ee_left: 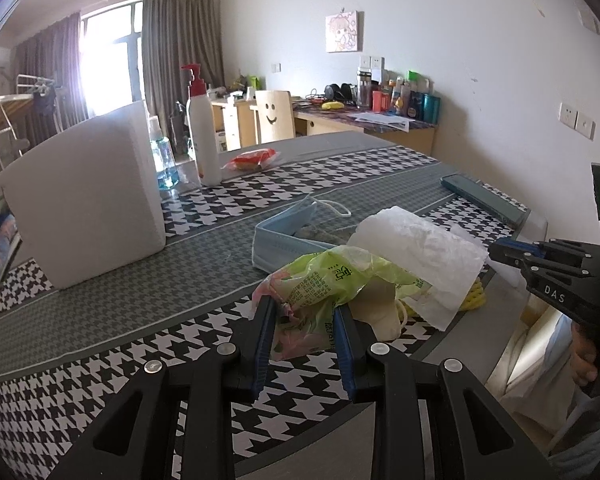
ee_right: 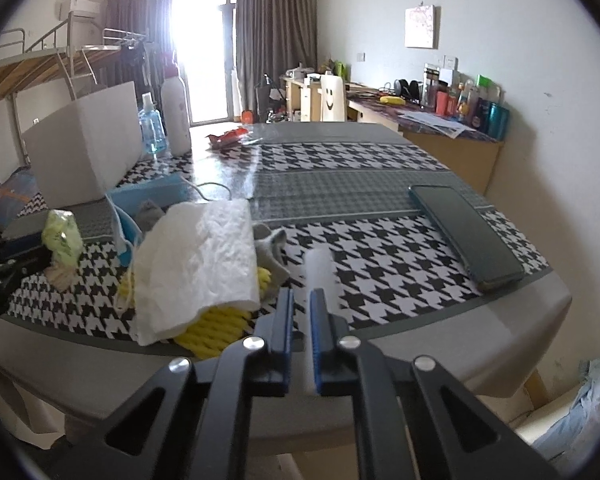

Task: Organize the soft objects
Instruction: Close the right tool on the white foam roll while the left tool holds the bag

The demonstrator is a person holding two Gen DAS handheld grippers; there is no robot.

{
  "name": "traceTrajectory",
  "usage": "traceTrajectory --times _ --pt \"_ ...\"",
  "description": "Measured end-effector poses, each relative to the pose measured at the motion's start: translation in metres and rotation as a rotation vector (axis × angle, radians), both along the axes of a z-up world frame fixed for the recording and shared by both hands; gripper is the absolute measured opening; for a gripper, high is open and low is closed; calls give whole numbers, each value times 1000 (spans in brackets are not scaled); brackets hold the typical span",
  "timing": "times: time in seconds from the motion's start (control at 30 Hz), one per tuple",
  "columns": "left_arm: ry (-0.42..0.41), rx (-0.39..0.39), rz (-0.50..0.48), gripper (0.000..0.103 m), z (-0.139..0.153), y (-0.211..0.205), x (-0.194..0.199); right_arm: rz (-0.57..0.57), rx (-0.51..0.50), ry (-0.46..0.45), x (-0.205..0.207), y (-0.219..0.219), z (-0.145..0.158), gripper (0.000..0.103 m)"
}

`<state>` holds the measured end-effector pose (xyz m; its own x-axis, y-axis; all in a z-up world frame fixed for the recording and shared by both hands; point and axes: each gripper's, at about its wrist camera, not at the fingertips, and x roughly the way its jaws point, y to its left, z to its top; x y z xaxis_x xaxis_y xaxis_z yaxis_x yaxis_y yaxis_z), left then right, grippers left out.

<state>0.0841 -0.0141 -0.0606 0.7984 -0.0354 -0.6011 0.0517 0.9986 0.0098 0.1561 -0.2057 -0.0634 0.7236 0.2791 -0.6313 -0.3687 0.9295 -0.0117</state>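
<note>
Fingers of our left gripper (ee_left: 305, 330) pinch the green plastic bag (ee_left: 324, 280) at its near end, low over the table (ee_left: 100, 320). The bag's long axis runs away from us toward the pile beyond it: paper towel (ee_left: 420, 248), blue face mask (ee_left: 284, 236), yellow rope (ee_left: 476, 294). Our right gripper (ee_right: 300, 322) has its fingers nearly together around a thin white strip (ee_right: 320, 276), just right of that pile. The white box (ee_left: 88, 196) stands well to the left, so our left hand is nearer for carrying the bag there, we judge.
</note>
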Motion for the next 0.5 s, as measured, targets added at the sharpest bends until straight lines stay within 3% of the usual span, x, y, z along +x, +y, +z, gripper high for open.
traceTrajectory --times 0.07,0.13,0.2,0.23,0.5 --pt "3 -1 0 30 0 0 1 3 -9 -2 1 0 -1 12" --pt "6 -3 1 30 -1 1 2 -1 -16 0 2 0 -3 18" --pt "6 -3 3 30 -1 1 3 -6 -14 0 3 -2 -5 43" --pt "6 -3 3 30 -2 1 4 -10 -15 -5 3 -2 -5 48" --pt "8 -2 4 30 -2 2 7 -20 -11 30 17 -5 -15 50"
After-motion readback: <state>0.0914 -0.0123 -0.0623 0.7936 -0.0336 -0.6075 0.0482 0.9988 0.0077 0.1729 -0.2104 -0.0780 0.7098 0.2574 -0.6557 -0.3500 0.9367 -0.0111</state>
